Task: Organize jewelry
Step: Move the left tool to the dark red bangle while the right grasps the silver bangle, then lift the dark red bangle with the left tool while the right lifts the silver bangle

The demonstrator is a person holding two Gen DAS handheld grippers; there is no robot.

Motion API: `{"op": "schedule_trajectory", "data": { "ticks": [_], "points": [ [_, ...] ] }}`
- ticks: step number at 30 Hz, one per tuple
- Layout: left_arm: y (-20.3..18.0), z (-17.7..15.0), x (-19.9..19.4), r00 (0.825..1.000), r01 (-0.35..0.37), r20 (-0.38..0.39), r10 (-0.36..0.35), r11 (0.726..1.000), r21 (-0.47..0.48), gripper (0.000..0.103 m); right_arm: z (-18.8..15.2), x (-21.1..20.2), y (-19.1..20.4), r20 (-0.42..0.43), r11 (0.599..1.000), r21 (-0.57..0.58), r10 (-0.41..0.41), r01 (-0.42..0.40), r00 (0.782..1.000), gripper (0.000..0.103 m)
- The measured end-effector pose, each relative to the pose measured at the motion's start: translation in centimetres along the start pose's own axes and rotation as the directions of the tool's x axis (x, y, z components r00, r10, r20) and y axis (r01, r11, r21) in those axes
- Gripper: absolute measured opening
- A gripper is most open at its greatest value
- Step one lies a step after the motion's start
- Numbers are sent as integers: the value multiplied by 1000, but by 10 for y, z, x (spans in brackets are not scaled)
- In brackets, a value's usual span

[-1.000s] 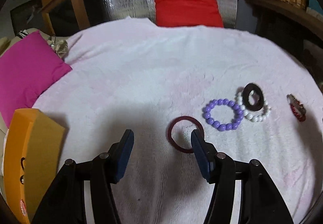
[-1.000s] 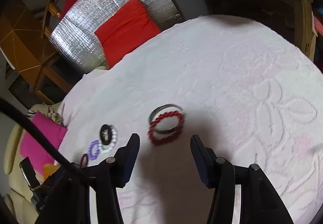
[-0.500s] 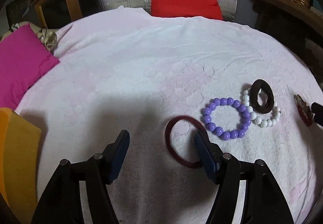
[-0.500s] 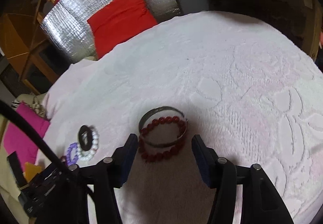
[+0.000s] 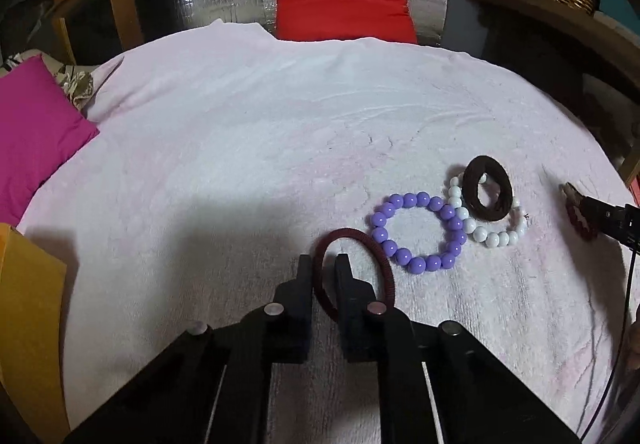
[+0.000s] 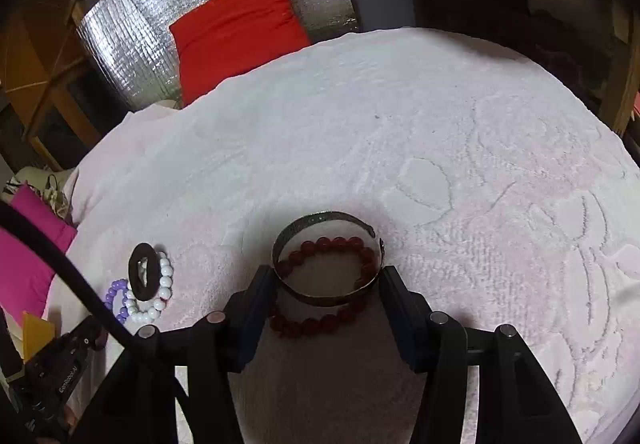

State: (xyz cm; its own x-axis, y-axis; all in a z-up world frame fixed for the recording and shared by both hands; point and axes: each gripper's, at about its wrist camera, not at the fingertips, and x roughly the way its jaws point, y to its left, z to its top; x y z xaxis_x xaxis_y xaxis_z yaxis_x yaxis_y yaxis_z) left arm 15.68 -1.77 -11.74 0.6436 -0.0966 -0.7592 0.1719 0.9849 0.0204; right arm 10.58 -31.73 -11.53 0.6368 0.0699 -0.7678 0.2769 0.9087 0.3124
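We see the left gripper (image 5: 323, 269) clenched on the near-left rim of the maroon bangle (image 5: 370, 256), its jaws having just closed with the band pinched between them; the rest of the ring lies ahead and to the right of the fingertips on the pink towel (image 5: 240, 148). Just right of the bangle lies the purple bead bracelet (image 5: 416, 232), touching it or nearly so; we cannot tell which. Further right, the white bead bracelet (image 5: 492, 236) lies under a dark brown ring (image 5: 488, 194).

We note the right gripper (image 6: 326, 286) has its jaws part-way apart, having just narrowed a little, and flanking the metal cuff bangle (image 6: 324, 298). The pads stand right at the cuff's left and right sides, though we cannot tell whether they press on it. The red bead bracelet (image 6: 320, 324) lies partly inside the cuff, its near arc running under it toward the gripper. Far left of this gripper we see the other bracelets and the left tool's body.
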Motion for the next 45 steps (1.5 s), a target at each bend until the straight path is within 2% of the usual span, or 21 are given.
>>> {"op": "schedule_trajectory", "data": {
  "ticks": [3, 7, 8, 9, 11, 20, 22, 23, 24, 26, 29, 31, 32, 33, 35, 37, 40, 42, 43, 44, 45],
  "points": [
    [4, 0, -7, 1000, 0, 14, 0, 1000, -2, 10, 1, -12, -5, 20, 1000, 0, 9, -9, 1000, 57],
    [13, -1, -17, 1000, 4, 30, -3, 1000, -15, 10, 5, -30, -9, 46, 998, 15, 62, -62, 997, 56],
    [16, -1, -18, 1000, 8, 29, -7, 1000, -24, 9, 5, -34, -10, 47, 997, 20, 76, -77, 996, 50],
    [21, -1, -19, 1000, 12, 28, -11, 999, -37, 9, 6, -36, -9, 42, 995, 21, 92, -93, 995, 27],
    [29, -3, -23, 1000, 4, 31, -2, 999, -49, 9, 6, -41, -9, 15, 992, 36, 124, -125, 992, 26],
    [49, -9, -27, 1000, 20, 24, -17, 996, -91, 9, -2, -73, 0, 22, 973, -7, 231, -231, 973, 26],
    [48, -7, -27, 999, 26, 26, -23, 995, -99, 18, 0, -79, -5, 27, 966, 6, 258, -258, 966, 26],
    [47, -7, -26, 999, 40, 29, -37, 993, -107, 30, 0, -83, -7, 36, 965, 10, 262, -262, 965, 25],
    [45, -6, -24, 999, 44, 30, -40, 993, -112, 50, 1, -85, -10, 43, 964, 16, 266, -267, 963, 25],
    [41, -5, -21, 999, 44, 36, -41, 993, -110, 73, 3, -84, -14, 44, 969, 28, 245, -247, 968, 26],
    [28, -4, -13, 999, 31, 25, -30, 997, -67, 74, 6, -78, -29, 23, 988, 79, 132, -133, 991, 28],
    [20, -4, -5, 1000, 21, 3, -21, 999, -39, 74, 8, -71, -36, 11, 991, 105, 78, -79, 997, 46],
    [18, -4, -2, 1000, 18, -6, -18, 999, -32, 74, 9, -68, -40, 7, 990, 124, 64, -64, 998, 66],
    [15, -4, 3, 1000, 13, -19, -14, 1000, -26, 74, 10, -65, -42, 14, 988, 144, 58, -60, 998, 76],
    [13, -4, 7, 1000, 14, -18, -15, 999, -31, 74, 10, -60, -42, 25, 988, 133, 73, -76, 997, 76],
    [12, -3, 7, 1000, 22, -14, -23, 999, -42, 74, 12, -48, -36, 15, 995, 95, 30, -31, 999, 76],
    [12, -4, 7, 999, 40, -14, -41, 998, -47, 71, 7, -30, -28, -8, 999, 50, 10, -10, 1000, 76],
    [12, -4, 6, 998, 62, -8, -63, 997, -44, 54, 4, -17, -17, -37, 999, 7, -37, 38, 999, 76],
    [12, -4, 5, 998, 64, -4, -64, 997, -40, 50, 4, -11, -11, -36, 998, -24, -67, 66, 997, 74],
    [10, -4, 4, 998, 68, 1, -68, 997, -29, 37, 2, -9, -7, -23, 994, -53, -99, 97, 995, 71],
    [10, -4, 3, 997, 72, 3, -72, 997, -22, 26, 1, -7, -2, -12, 988, -84, -132, 131, 991, 64]
  ]
}}
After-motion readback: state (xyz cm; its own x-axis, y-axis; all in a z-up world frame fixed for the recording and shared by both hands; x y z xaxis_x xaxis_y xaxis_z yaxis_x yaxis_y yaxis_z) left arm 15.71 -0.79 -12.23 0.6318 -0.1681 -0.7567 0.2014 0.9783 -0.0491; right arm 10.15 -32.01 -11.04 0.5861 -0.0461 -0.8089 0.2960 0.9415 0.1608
